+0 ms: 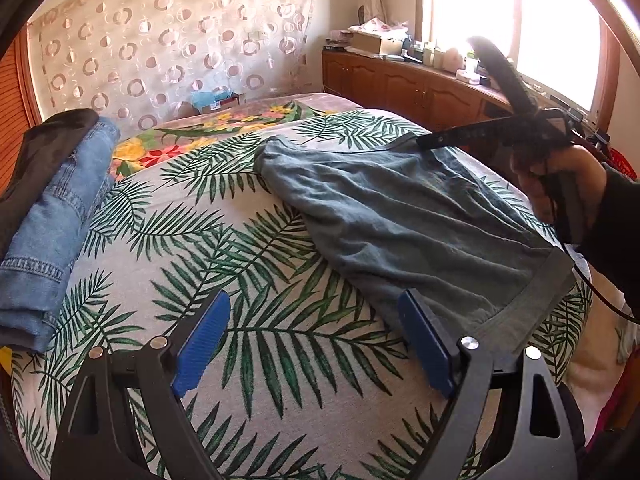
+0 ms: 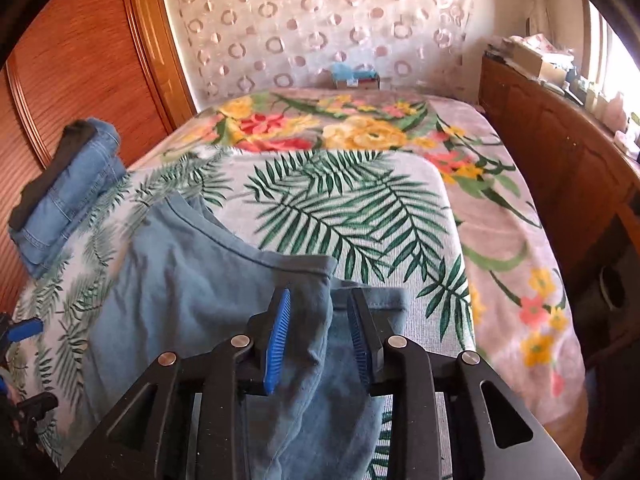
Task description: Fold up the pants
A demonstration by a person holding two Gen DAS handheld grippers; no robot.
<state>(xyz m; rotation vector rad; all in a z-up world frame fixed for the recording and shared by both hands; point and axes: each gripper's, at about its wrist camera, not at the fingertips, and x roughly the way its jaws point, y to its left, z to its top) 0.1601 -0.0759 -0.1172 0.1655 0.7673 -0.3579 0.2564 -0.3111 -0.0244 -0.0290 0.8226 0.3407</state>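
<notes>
The grey-blue pants (image 1: 404,216) lie spread on the palm-leaf sheet (image 1: 256,264) of the bed. My left gripper (image 1: 316,340) is open and empty, its right blue pad (image 1: 424,344) at the pants' near edge by the hem band. In the left wrist view the right gripper (image 1: 476,120) shows at the pants' far right edge, held by a hand. In the right wrist view the pants (image 2: 192,304) lie under my right gripper (image 2: 318,336). Its jaws stand partly apart with a raised fold of the fabric between them, and the pads do not press it.
A folded pile of blue jeans and dark cloth (image 1: 52,208) sits at the left of the bed and also shows in the right wrist view (image 2: 68,188). A floral blanket (image 2: 360,128) covers the far bed. Wooden cabinets (image 2: 560,184) run along the right, a wooden wardrobe (image 2: 80,60) on the left.
</notes>
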